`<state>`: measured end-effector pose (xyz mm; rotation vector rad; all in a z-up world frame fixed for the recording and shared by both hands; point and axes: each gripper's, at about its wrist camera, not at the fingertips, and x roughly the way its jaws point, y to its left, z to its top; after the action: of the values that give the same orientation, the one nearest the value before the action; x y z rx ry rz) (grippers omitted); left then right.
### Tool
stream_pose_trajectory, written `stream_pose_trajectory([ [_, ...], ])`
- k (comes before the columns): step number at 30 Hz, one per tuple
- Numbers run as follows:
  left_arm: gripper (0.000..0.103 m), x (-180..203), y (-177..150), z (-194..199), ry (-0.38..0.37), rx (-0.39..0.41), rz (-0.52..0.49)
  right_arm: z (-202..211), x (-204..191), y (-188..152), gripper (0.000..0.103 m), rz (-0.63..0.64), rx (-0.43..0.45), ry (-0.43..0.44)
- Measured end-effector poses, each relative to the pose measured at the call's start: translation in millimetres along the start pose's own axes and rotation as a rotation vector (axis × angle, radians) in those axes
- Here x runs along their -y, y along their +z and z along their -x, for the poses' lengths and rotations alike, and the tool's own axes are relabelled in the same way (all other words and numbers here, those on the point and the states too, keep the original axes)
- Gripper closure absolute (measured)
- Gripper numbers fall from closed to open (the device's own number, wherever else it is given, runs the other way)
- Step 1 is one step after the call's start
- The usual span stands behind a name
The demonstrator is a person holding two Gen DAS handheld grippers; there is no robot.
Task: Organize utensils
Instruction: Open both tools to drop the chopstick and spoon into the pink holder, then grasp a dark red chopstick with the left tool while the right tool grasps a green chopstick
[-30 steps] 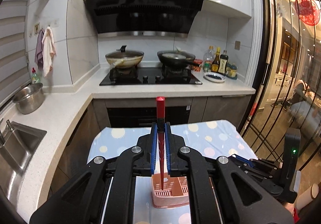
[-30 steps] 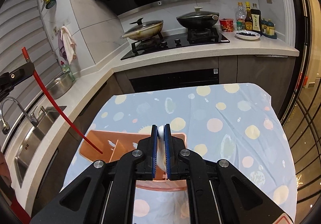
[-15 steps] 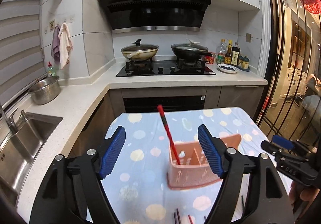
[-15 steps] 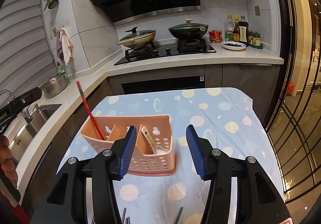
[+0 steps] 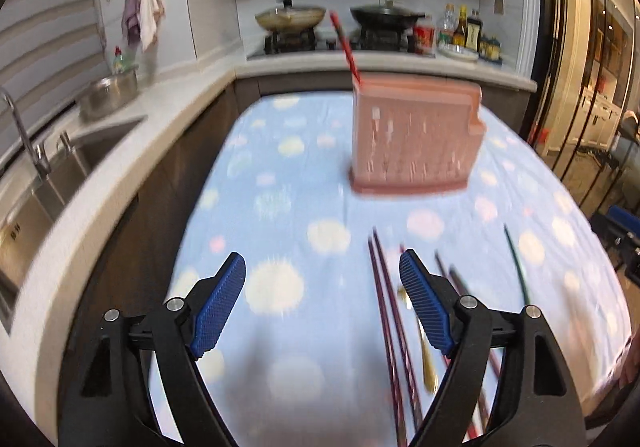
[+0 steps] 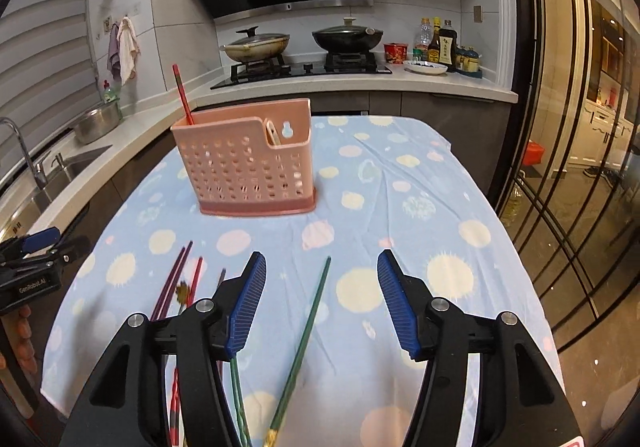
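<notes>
Grippers pulled back: left gripper (image 5: 322, 287) & right gripper (image 6: 322, 295) both wide open, empty; red chopstick (image 6: 183, 94) now in pink holder (image 6: 244, 167) mid-frame, green chopsticks (image 6: 308, 331) etc. on cloth next.

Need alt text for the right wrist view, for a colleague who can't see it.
The open right gripper hovers over a green chopstick lying on the polka-dot tablecloth. Beyond stands a pink utensil caddy holding a red chopstick; purple chopsticks lie left.
</notes>
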<state>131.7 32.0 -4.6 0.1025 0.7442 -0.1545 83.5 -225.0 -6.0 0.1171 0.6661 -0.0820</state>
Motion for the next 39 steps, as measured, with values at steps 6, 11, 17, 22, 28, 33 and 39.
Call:
stream_pose_trajectory([
  [6,0.028,1.7,-62.6,-14.6,-0.006,-0.146,0.016,7.2,-0.7,-50.9,0.046,-0.019,-0.072,-0.02],
  [11,0.028,9.8,-89.0,-10.8,-0.021,-0.172,-0.002,7.6,-8.1,-81.3,0.046,-0.009,-0.108,-0.041],
  [17,0.028,20.9,-102.9,-6.3,-0.021,-0.179,-0.026,3.7,-14.4,-103.5,0.046,-0.016,-0.148,-0.024],
  [22,0.028,21.0,-110.5,-5.9,-0.003,-0.181,-0.022,-2.0,-20.4,-108.7,0.046,-0.01,-0.154,-0.017],
  [28,0.028,21.0,-114.8,-5.9,0.005,-0.173,-0.024,-6.3,-20.4,-116.6,0.046,-0.013,-0.174,-0.012],
  [33,0.028,26.5,-114.3,-4.4,-0.026,-0.18,-0.025,-2.9,-18.9,-115.5,0.046,-0.017,-0.17,-0.008],
  [39,0.034,28.3,-119.8,-11.1,-0.026,-0.201,-0.029,-5.5,-20.2,-115.3,0.046,-0.007,-0.174,-0.008],
])
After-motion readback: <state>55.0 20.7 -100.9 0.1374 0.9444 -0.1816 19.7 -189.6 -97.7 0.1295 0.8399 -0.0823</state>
